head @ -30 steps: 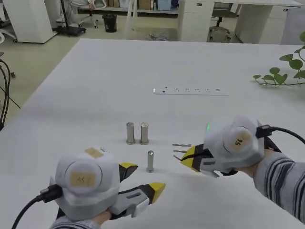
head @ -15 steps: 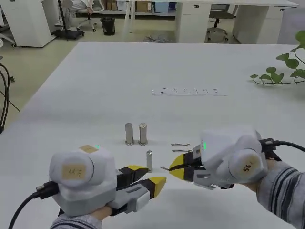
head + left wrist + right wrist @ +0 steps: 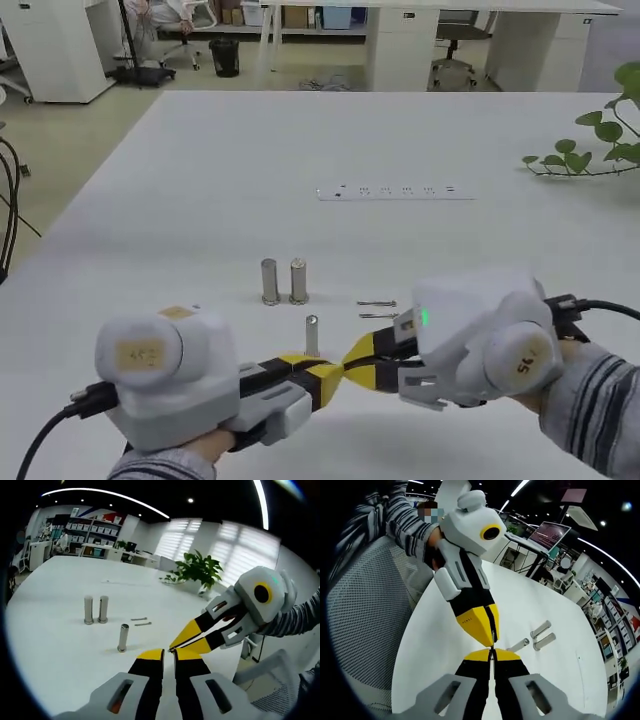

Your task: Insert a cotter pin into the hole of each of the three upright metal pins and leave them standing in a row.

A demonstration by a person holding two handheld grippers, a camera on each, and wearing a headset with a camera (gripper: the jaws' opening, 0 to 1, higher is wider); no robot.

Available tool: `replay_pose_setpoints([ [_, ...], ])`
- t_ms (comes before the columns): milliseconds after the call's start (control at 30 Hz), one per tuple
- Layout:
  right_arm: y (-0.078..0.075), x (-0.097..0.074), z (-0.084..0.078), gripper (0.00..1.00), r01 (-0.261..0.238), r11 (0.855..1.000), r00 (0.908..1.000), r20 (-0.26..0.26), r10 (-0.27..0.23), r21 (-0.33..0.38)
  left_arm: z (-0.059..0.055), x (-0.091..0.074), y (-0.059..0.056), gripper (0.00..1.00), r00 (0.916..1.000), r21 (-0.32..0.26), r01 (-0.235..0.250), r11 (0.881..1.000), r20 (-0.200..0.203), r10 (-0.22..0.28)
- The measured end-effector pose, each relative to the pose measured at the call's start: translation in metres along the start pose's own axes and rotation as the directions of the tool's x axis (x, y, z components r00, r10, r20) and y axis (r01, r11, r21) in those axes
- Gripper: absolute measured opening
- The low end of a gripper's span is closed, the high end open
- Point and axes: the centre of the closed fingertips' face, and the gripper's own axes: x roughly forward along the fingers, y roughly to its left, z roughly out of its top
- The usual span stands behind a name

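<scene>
Tongs moved together tip to tip, left gripper (image 3: 169,653) clenched, right gripper (image 3: 491,654) grasping cotter pin (image 3: 491,648)

Bright, even light falls from ceiling strips (image 3: 95,489) and blinded windows (image 3: 225,540); the white table (image 3: 200,180) carries faint, soft shadows. Both gripper views bend hard toward their edges.

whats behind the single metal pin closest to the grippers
Two more upright pins stand side by side behind the single pin, with a power strip farther back. In the head view the left gripper covers its foot.
</scene>
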Motion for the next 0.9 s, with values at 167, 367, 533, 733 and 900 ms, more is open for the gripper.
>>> replay_pose_setpoints([
  [167,0.0009,-0.0003,0.0013,0.0,0.002,1.0,1.0,0.001,-0.002,-0.007,0.0,-0.0003,-0.0022,0.0,1.0,-0.017,0.007,1.0,0.003,-0.007],
  [367,-0.001,-0.0004,0.0011,0.0,0.018,1.0,0.9998,0.002,-0.018,0.006,0.0006,-0.0003,-0.0029,0.0,0.9999,0.007,0.013,1.0,0.004,-0.013],
  [533,-0.0031,-0.0009,-0.0019,0.0,0.02,1.0,0.9998,-0.008,-0.02,0.019,-0.0026,-0.0015,-0.0034,0.0,0.9997,0.063,0.02,0.998,-0.012,-0.019],
  [733,-0.0017,-0.0013,-0.0045,0.0,0.012,1.0,0.9998,-0.018,-0.011,0.014,-0.0041,-0.0033,-0.005,0.0,0.9994,0.068,0.03,0.997,-0.02,-0.029],
  [900,0.0,-0.001,-0.0057,0.0,0.006,1.0,0.9995,-0.031,-0.007,-0.004,-0.0033,-0.0034,-0.0064,0.0,0.9991,0.041,0.039,0.998,-0.019,-0.038],
])
